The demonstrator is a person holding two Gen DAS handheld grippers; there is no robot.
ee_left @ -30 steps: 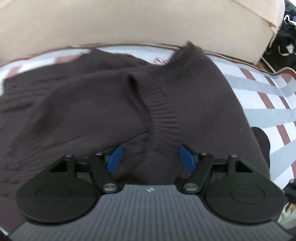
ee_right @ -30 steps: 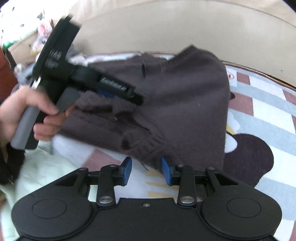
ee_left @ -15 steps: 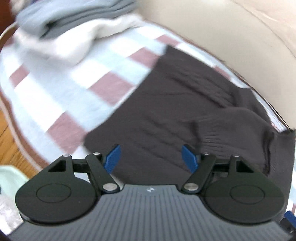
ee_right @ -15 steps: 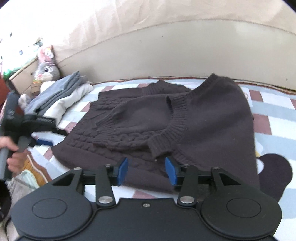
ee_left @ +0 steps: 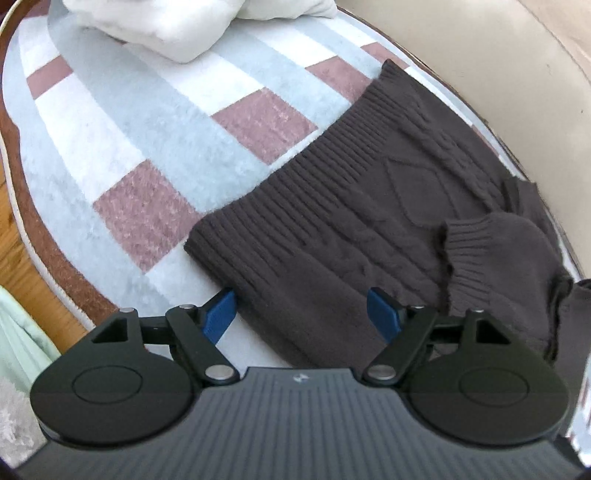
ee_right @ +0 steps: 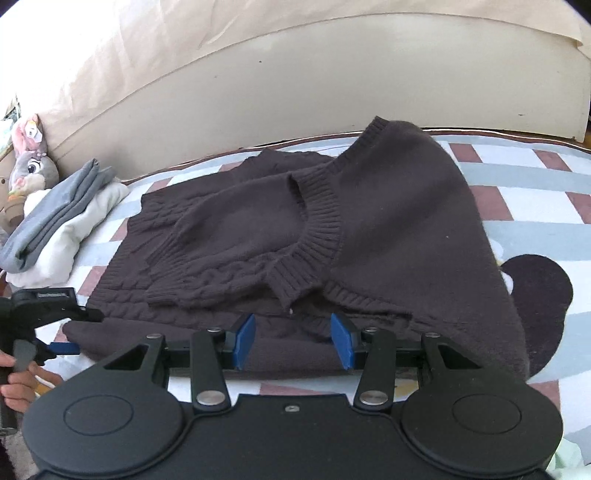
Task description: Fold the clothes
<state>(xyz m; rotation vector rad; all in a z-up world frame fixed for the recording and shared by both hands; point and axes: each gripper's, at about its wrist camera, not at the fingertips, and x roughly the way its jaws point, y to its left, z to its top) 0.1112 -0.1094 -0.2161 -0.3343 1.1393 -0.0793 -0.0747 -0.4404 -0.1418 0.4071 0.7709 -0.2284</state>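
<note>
A dark brown cable-knit sweater [ee_left: 351,206] lies flat on the checked rug, one sleeve [ee_right: 240,229] folded across its front. My left gripper [ee_left: 301,308] hovers at the near corner of the ribbed hem. Its jaws are opening; hem cloth lies between the blue pads, which do not press it. In the right wrist view the left gripper [ee_right: 79,330] sits at the sweater's [ee_right: 406,221] left corner, held by a hand [ee_right: 18,384]. My right gripper [ee_right: 293,338] stands open over the sweater's near edge, below the neckline.
A stack of folded white and grey clothes [ee_right: 62,218] lies left of the sweater, its white bottom piece [ee_left: 166,26] at the top of the left wrist view. A plush bunny [ee_right: 29,166] sits behind it. A beige upholstered wall [ee_right: 332,81] bounds the rug [ee_left: 147,129]; wooden floor [ee_left: 22,236] lies beyond its edge.
My left gripper has swung from above the sweater's middle to its left hem corner, rolled, and spread its jaws wider. The right gripper's jaws widened and now sit over the near edge.
</note>
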